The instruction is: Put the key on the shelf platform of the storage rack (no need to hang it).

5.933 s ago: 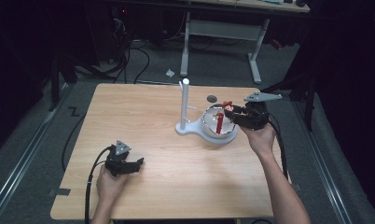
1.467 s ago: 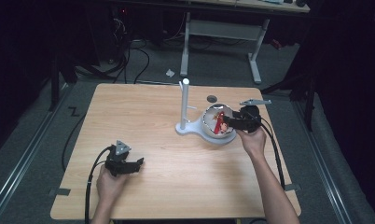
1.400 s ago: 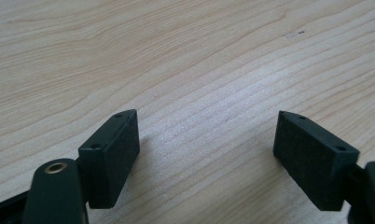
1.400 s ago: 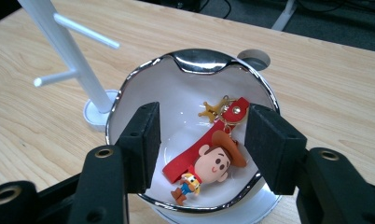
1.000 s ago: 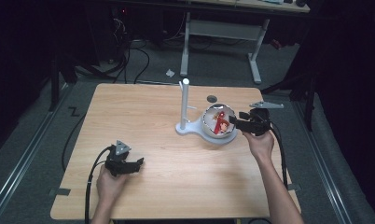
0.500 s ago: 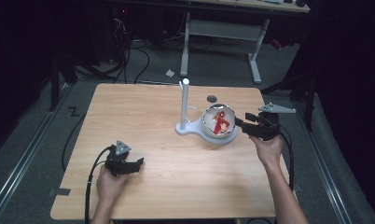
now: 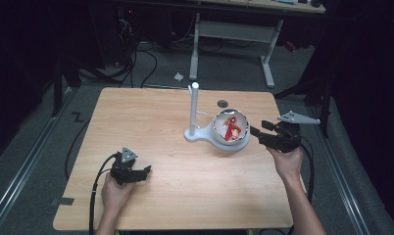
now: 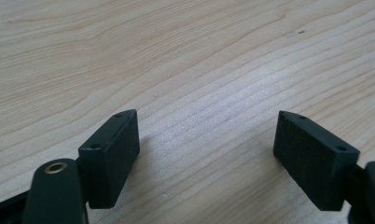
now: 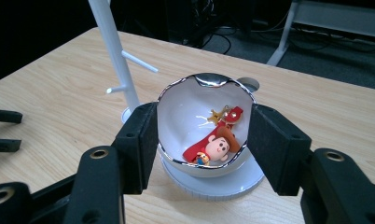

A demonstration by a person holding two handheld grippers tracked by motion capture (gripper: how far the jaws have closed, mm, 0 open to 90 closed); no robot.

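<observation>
Right claw [image 7: 256, 132] hangs over the right side of the worktop [image 7: 151, 117], pointing left toward the bowl [image 7: 230, 131]. Jaws stand partly apart with nothing between the pads. In the right gripper view the claw [image 9: 202, 140] frames the bowl [image 9: 202, 126] between its two pads, but the bowl sits beyond them, apart, not clamped.

Key relation: bowl lies straight ahead of the right claw, just left of its tips, near. Left claw [image 7: 145, 171] rests low at the near left of the worktop, well apart from the bowl; right hand [image 7: 285, 161] is clearly the nearer one. Left claw [image 8: 206, 149] also open, bare wood between the pads.

Bowl: white inside, shiny silvery rim, tilted so its mouth faces the right claw, seated on the round end of a white stand base. White post [image 7: 194, 110] with short pegs rises just left of it.

In the bowl: keychain [image 9: 217, 140], a small cartoon cowboy figure with brown hat, red strap, gold star charm. Long axis runs from near left up to far right in the right gripper view; figure's head at the lower end.
</observation>
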